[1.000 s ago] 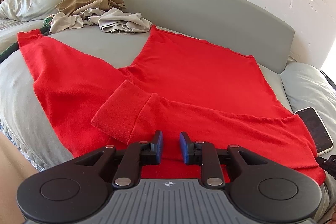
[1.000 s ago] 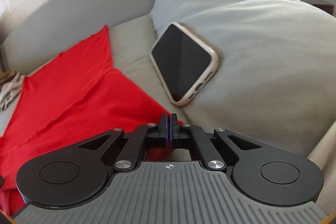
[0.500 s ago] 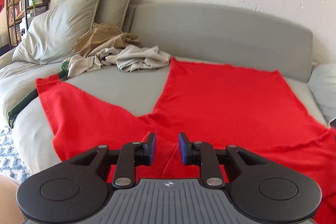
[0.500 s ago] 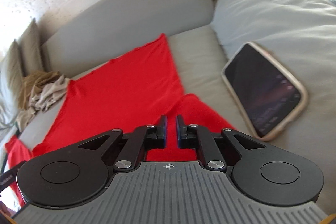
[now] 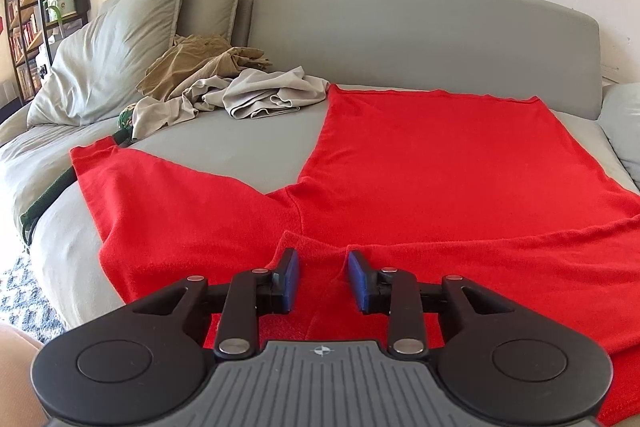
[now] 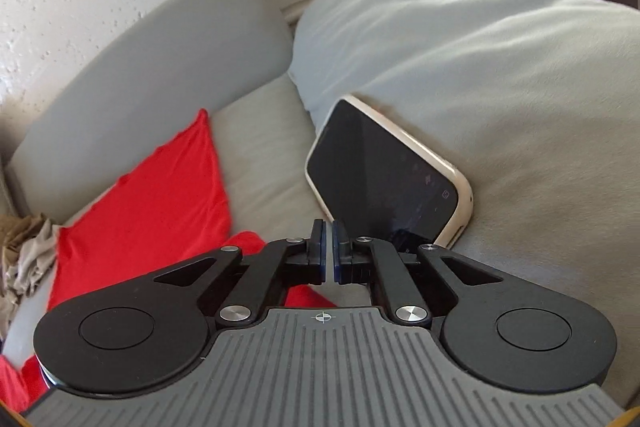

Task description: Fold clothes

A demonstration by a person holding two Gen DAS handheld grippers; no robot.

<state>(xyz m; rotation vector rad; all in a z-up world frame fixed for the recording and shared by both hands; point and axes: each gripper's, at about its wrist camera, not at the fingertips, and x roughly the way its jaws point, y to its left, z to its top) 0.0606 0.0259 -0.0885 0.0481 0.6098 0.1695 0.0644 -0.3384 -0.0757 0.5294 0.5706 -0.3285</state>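
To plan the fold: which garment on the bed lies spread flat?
The red garment; the tan and grey ones lie crumpled near the pillows.

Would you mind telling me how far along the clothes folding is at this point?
Early. The red garment lies spread flat on the bed, one sleeve folded across. Neither gripper holds cloth: the left gripper is open over the sleeve cuff; the right gripper nearly closed, empty. The beige clothes pile remains unfolded.

Red garment on grey bed (tan clothes pile), cream-cased black phone.
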